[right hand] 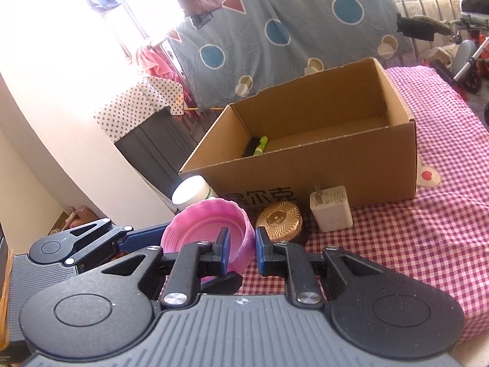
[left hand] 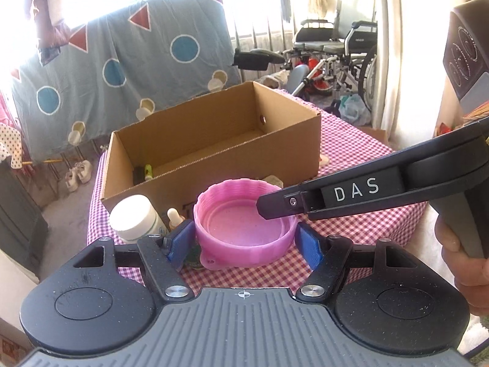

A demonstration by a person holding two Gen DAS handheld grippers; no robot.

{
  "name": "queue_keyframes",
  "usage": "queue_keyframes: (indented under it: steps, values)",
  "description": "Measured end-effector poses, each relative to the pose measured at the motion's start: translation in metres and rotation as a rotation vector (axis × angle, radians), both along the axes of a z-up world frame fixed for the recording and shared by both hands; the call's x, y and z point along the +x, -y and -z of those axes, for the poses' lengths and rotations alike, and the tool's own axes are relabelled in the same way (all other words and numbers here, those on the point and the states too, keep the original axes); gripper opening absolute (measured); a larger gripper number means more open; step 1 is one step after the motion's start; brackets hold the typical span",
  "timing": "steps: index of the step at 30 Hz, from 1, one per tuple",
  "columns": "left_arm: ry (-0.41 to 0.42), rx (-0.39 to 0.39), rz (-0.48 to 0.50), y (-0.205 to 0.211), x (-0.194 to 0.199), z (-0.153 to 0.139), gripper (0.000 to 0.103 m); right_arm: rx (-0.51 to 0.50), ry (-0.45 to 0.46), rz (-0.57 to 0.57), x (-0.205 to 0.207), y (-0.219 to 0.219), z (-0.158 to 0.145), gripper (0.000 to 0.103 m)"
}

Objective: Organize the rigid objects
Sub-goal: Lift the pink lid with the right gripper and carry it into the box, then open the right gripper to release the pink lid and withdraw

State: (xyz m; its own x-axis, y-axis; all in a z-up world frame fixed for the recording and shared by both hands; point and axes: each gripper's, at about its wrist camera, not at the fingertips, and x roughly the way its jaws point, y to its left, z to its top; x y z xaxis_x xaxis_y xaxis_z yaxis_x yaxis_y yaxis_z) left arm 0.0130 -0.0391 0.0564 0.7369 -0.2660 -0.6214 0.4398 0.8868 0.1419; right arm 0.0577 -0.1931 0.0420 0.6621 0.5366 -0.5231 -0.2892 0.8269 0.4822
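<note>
The pink ribbed bowl (left hand: pixel 246 221) is sitting between the blue pads (left hand: pixel 180 243) of the left gripper (left hand: pixel 244 244), whose jaws are standing spread around its outer wall – whether the pads are actually pressing it cannot be told. The right gripper (right hand: pixel 241 252) is pinching the bowl's near wall, one finger inside and one outside, jaws nearly together. The bowl is hanging over the near part of the checked tablecloth (right hand: pixel 412 244), just in front of the cardboard box (right hand: pixel 336 165), which is already holding a green tube (right hand: pixel 259 146) at its left end. The bowl is appearing light, stiff and thin-walled – probably plastic, so its rim may be flexing under a hard pinch. The ribbed outer wall is offering the better hold; the smooth inside may be slipping. A white jar (left hand: pixel 134 217) is standing beside the bowl toward the table's left edge, while a gold ribbed lid (right hand: pixel 278 220) and a white charger (right hand: pixel 331 212) are lying against the box front.
</note>
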Motion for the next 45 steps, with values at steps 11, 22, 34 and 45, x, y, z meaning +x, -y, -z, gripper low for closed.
queue_keyframes:
  steps: [11,22,34,45]
  values:
    - [0.107,0.005,0.001,0.006,0.016,-0.032,0.072,-0.008,0.091,-0.012,0.023,0.001,-0.039,0.019]
    - [0.09,0.085,0.013,0.011,0.103,-0.063,0.072,-0.039,0.033,-0.127,0.136,-0.012,-0.082,0.019]
    - [-0.318,0.146,0.004,0.009,0.251,-0.003,0.072,-0.046,-0.331,-0.169,0.295,-0.026,0.001,0.019]
    - [-0.507,0.18,-0.061,-0.006,0.307,0.048,0.072,-0.085,-0.48,-0.174,0.358,-0.054,0.071,0.019]
